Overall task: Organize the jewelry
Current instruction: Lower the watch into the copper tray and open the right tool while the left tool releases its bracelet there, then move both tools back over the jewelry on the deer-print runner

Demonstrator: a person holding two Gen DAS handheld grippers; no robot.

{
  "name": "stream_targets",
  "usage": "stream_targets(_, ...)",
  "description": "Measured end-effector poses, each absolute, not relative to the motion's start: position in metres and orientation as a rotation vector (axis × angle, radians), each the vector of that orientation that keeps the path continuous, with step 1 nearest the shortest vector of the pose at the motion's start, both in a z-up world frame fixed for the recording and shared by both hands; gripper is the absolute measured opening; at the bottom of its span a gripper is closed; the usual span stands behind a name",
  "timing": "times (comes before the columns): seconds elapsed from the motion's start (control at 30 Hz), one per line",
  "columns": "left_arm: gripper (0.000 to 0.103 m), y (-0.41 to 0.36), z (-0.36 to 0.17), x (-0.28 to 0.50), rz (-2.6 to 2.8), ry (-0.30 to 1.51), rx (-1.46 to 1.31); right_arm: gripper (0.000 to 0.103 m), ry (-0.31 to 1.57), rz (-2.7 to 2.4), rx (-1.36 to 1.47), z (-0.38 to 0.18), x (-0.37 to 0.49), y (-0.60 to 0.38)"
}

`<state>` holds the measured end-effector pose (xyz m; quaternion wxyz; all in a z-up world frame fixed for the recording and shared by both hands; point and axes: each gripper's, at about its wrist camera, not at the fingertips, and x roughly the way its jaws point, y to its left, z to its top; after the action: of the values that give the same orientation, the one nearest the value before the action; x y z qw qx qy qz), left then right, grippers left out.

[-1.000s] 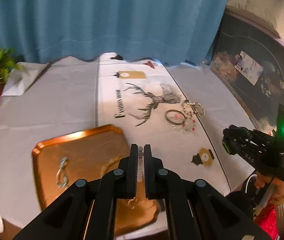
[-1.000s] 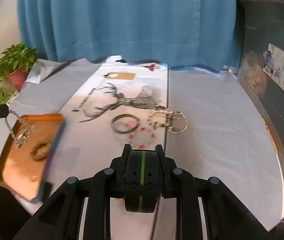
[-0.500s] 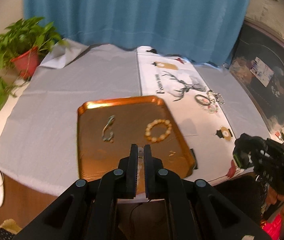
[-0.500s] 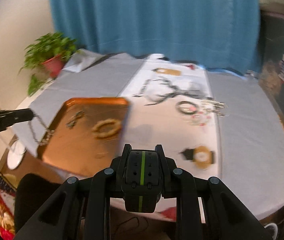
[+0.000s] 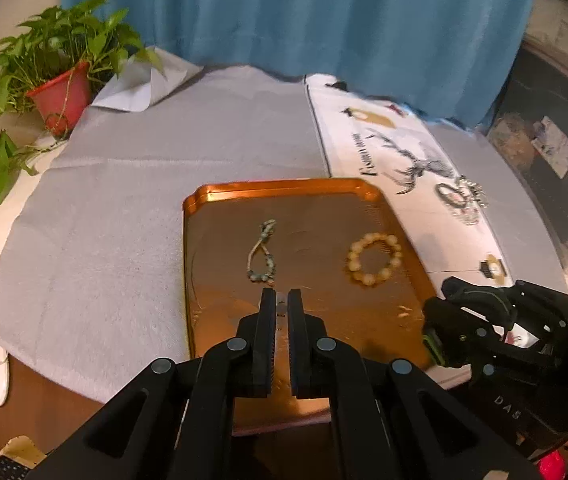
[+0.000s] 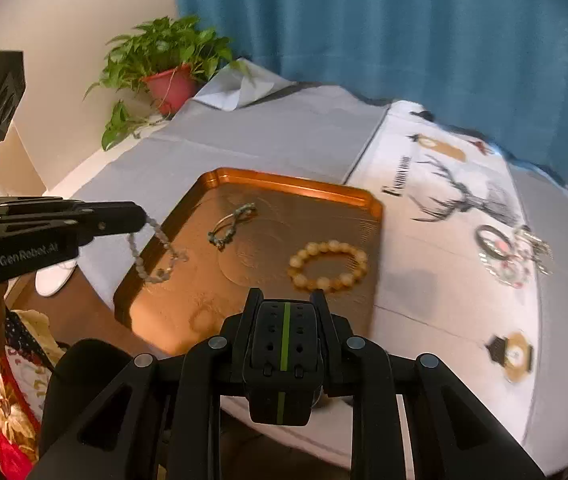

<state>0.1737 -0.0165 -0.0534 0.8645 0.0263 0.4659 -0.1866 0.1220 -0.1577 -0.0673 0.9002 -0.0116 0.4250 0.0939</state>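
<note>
A copper tray (image 5: 284, 188) (image 6: 295, 186) lies on the grey cloth. On it are a green cord bracelet (image 5: 262, 252) (image 6: 232, 222) and a yellow bead bracelet (image 5: 373, 258) (image 6: 327, 266). My left gripper (image 5: 281, 300) (image 6: 142, 216) is shut on a silver bead chain (image 6: 160, 252) that hangs over the tray's left edge. My right gripper (image 6: 284, 300) (image 5: 443, 320) is shut on a black block with a green stripe (image 6: 282, 344), held at the tray's near right corner. More jewelry (image 5: 461, 198) (image 6: 513, 252) lies on the white deer-print runner (image 5: 411, 168) (image 6: 459, 200).
A potted plant in a red pot (image 5: 60, 92) (image 6: 170, 84) stands at the table's far left corner. A blue curtain (image 5: 284, 16) hangs behind the table. Dark furniture (image 5: 555, 152) stands to the right. The table's near edge is just below the tray.
Both views have swung left and pulled back from the runner jewelry to the tray. The left gripper still holds the chain over the tray's left side.
</note>
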Motion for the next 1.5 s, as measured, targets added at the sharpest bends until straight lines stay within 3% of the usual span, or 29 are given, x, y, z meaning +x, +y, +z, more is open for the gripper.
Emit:
stream_targets(0.07, 0.008, -0.019, -0.064, 0.184, -0.378, 1.003, 0.085, 0.024, 0.889, 0.212, -0.013, -0.075, 0.137, -0.152)
stream_targets(0.1, 0.027, -0.020, -0.069, 0.188, -0.370, 1.023, 0.102, 0.025, 0.896, 0.218, -0.007, -0.079, 0.145, -0.149)
stream_targets(0.13, 0.068, -0.022, -0.073, 0.192, -0.353, 1.051, 0.119, 0.028, 0.908, 0.213, -0.007, -0.083, 0.153, -0.147)
stream_targets(0.17, 0.089, -0.022, -0.076, 0.194, -0.325, 1.075, 0.133, 0.040, 0.922, 0.190, -0.017, -0.085, 0.159, -0.147)
stream_targets(0.2, 0.100, -0.020, -0.077, 0.192, -0.291, 1.065, 0.136, 0.050, 0.942, 0.140, -0.033, -0.087, 0.163, -0.148)
stream_targets(0.23, 0.100, -0.018, -0.075, 0.188, -0.274, 1.034, 0.132, 0.064, 0.945, 0.103, -0.041, -0.086, 0.163, -0.151)
stream_targets(0.27, 0.100, -0.016, -0.074, 0.184, -0.272, 1.019, 0.132, 0.068, 0.935, 0.077, -0.042, -0.084, 0.160, -0.155)
stream_targets(0.53, 0.100, -0.005, -0.044, 0.113, -0.217, 0.970, 0.085, 0.069, 0.916, -0.021, -0.013, -0.059, 0.069, -0.195)
stream_targets(0.9, 0.102, -0.014, 0.022, 0.009, -0.279, 0.832, 0.014, 0.071, 0.725, -0.051, -0.031, 0.009, -0.070, -0.213)
stream_targets(1.5, 0.102, -0.045, 0.040, -0.026, -0.295, 0.792, 0.138, 0.072, 0.696, -0.041, 0.079, 0.010, -0.102, -0.234)
